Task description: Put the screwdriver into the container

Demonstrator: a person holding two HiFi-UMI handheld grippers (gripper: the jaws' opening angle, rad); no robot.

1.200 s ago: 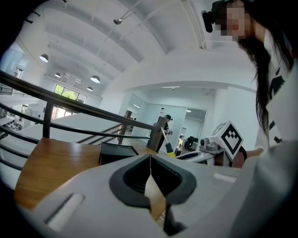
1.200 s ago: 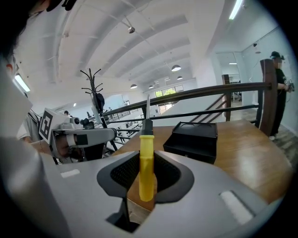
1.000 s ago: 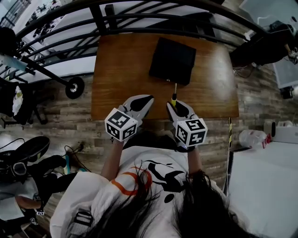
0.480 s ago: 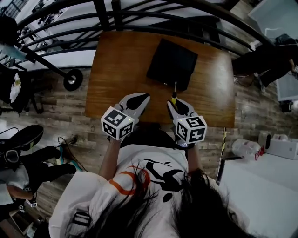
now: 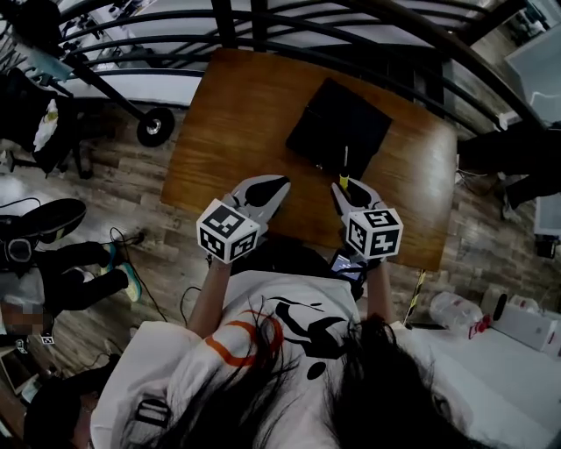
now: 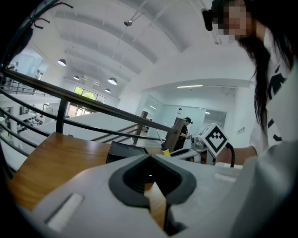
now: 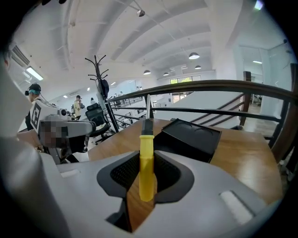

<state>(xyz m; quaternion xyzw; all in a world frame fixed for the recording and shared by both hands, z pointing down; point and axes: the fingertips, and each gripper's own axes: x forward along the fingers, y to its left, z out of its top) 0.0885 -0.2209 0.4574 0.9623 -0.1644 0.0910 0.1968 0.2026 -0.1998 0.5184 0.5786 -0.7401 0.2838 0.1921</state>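
The screwdriver (image 5: 344, 175) has a yellow handle (image 7: 146, 162) and a thin metal shaft, and it points away from me toward the container. My right gripper (image 5: 349, 195) (image 7: 146, 160) is shut on that handle, above the near part of the wooden table (image 5: 237, 114). The container (image 5: 340, 130) (image 7: 188, 137) is a flat black box lying mid-table, just beyond the shaft's tip. My left gripper (image 5: 266, 188) (image 6: 150, 163) hovers to the left of the right one, shut with nothing in it. In the left gripper view the container (image 6: 125, 151) lies ahead and the right gripper's marker cube (image 6: 215, 138) shows at right.
A black metal railing (image 5: 289, 26) runs along the table's far edge. A wheeled frame (image 5: 153, 127) stands on the floor at left, with shoes and cables below it. A white table (image 5: 491, 368) sits at lower right. A coat rack (image 7: 98, 88) and distant people stand behind.
Both grippers have stayed close together near the table's front edge. The right gripper, with the screwdriver in it, has moved slightly toward the container, so the shaft tip now reaches its near edge.
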